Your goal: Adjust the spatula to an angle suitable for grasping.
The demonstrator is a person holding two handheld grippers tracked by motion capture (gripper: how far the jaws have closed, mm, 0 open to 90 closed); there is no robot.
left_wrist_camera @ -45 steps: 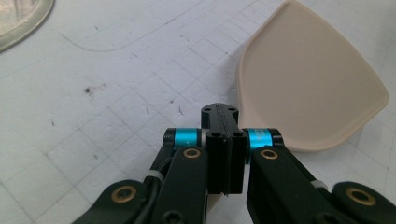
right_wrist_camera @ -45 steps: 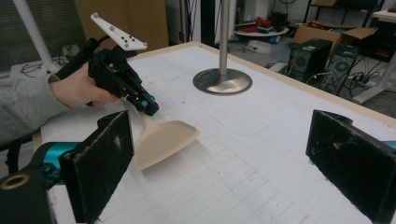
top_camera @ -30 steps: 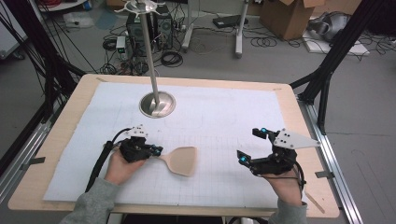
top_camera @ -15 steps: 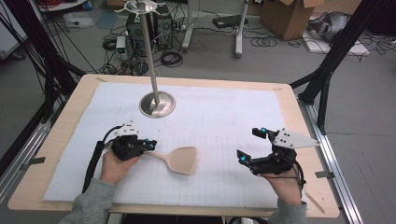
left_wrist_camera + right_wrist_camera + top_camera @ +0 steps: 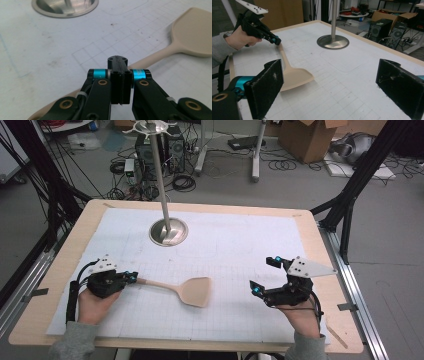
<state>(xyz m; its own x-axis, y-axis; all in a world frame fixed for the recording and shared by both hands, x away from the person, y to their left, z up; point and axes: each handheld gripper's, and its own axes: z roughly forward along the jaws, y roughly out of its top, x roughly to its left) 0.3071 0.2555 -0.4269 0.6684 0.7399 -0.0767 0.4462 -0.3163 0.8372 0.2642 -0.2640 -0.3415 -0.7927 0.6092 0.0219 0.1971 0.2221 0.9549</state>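
Jaws pressed together, our left gripper point(image 5: 134, 278) rests at one beige plastic spatula point(image 5: 192, 290) lying lower centre on white gridded paper point(image 5: 240, 245); right gripper point(image 5: 265, 275) gapes empty. One steel pole stand point(image 5: 168, 231), cluttered floor point(image 5: 225, 170) beyond.

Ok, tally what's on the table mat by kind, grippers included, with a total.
Spatulas: 1, beige spatula
Metal stands: 1, pole stand
Grippers: 2, left gripper, right gripper
Total: 4

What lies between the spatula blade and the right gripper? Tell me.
Nothing: in the high view, just bare white gridded mat separates the spatula from the right gripper.
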